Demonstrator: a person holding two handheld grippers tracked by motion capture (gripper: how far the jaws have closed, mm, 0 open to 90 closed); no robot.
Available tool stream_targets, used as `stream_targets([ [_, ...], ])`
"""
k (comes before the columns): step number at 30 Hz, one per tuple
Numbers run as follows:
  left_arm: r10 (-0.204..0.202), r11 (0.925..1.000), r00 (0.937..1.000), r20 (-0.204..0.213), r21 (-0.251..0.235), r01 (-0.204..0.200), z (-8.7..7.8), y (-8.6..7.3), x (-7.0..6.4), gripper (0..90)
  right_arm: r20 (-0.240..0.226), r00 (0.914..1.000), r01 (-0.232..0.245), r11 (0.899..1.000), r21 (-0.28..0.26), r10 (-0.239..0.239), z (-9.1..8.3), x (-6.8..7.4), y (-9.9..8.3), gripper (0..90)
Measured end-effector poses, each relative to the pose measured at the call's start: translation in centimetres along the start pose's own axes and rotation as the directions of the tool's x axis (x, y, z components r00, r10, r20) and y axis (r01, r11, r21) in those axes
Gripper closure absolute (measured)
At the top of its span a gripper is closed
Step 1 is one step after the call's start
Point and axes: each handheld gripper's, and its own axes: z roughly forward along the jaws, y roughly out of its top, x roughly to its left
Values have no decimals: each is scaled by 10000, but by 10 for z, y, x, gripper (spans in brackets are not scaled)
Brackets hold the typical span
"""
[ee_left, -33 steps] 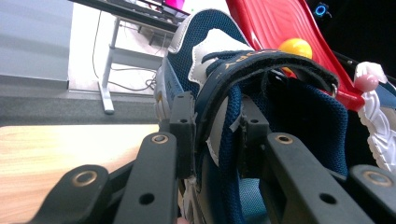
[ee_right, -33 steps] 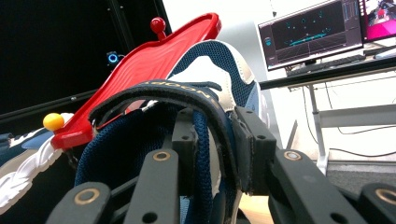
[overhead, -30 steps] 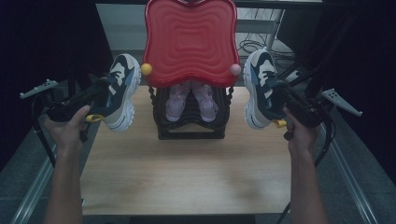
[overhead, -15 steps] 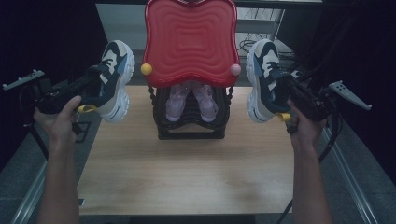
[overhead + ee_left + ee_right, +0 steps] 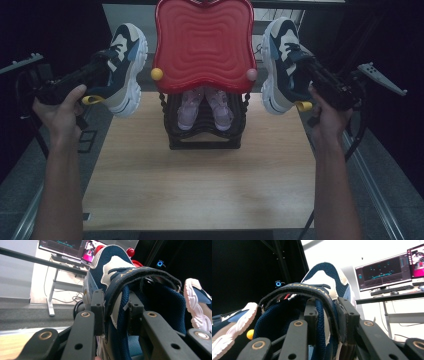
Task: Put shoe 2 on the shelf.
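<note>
My left claw (image 5: 102, 67) pinches the left sneaker (image 5: 122, 67) by its collar, my right claw (image 5: 306, 62) the right sneaker (image 5: 280, 62), both lifted clear beside the red-topped shoe rack (image 5: 204, 42) so nothing snags.

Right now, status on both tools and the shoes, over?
Left tool shut on left sneaker, held up left of the red rack top. Right tool shut on right sneaker, right of it. Pink shoes in the rack underneath.
</note>
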Motion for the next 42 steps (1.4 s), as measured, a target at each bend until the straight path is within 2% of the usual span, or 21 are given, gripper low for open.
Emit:
stream_targets([
  [6, 36, 10000, 10000, 41, -88, -36, 6, 11, -6, 731, -280, 9996, 5, 10000, -42, -6, 13, 9, 9, 713],
  [10, 250, 9997, 9997, -36, -81, -250, 12, 19, -13, 731, -507, 9985, -181, 9998, 47, 184, 26, 14, 12, 713],
  [20, 374, 9993, 9993, 39, -62, -374, 27, 40, -28, 732, -770, 9968, -226, 9997, 30, 227, 45, 30, 20, 713],
  [25, 594, 9982, 9980, -214, 37, -593, 40, 51, -34, 734, -863, 9959, -260, 9996, 103, 268, 55, 35, 22, 713],
  [34, 329, 9994, 9994, 69, 61, -330, 58, 57, -38, 735, -963, 9950, -248, 9993, 292, 275, 74, 40, 22, 713],
  [39, 497, 9987, 9987, 145, 118, -498, 68, 59, -46, 735, -1084, 9933, -352, 9985, 416, 395, 86, 45, 22, 712],
  [42, 844, 9964, 9964, 67, 103, -844, 74, 61, -53, 737, -1137, 9925, -388, 9980, 493, 442, 93, 48, 23, 713],
])
